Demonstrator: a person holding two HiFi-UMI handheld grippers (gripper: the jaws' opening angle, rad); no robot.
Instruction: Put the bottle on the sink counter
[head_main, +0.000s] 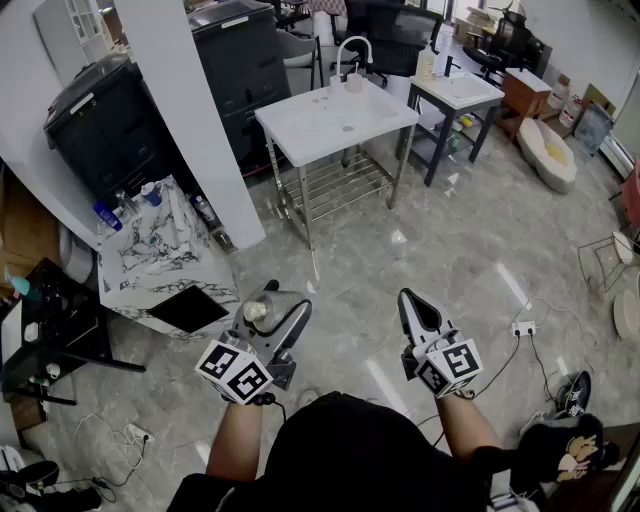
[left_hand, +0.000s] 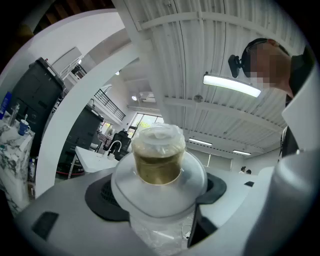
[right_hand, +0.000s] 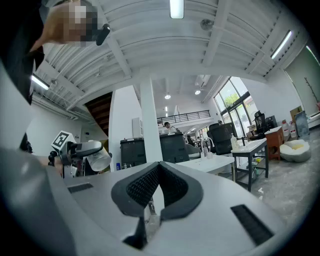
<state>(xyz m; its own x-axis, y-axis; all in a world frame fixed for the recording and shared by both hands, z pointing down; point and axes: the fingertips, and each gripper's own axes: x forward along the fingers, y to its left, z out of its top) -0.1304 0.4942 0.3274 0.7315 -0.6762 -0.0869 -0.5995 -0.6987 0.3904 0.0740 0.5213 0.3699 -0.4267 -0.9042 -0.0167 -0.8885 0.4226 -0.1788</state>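
**Left gripper (head_main: 272, 312) clamps clear, tan-capped plastic bottle (left_hand: 158, 161) for carrying**

Its jaws stand wide, pressed on the bottle's body, likely held level to keep it secure in transit. Right gripper (right_hand: 155, 187), jaws together and empty, hangs spare. White sink counter (head_main: 300, 125) stands well ahead, across open floor.

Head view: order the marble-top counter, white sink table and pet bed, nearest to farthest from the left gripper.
1. Marble-top counter, just left of the left gripper.
2. White sink table, ahead, centre of the room.
3. Pet bed, far right, on the floor.
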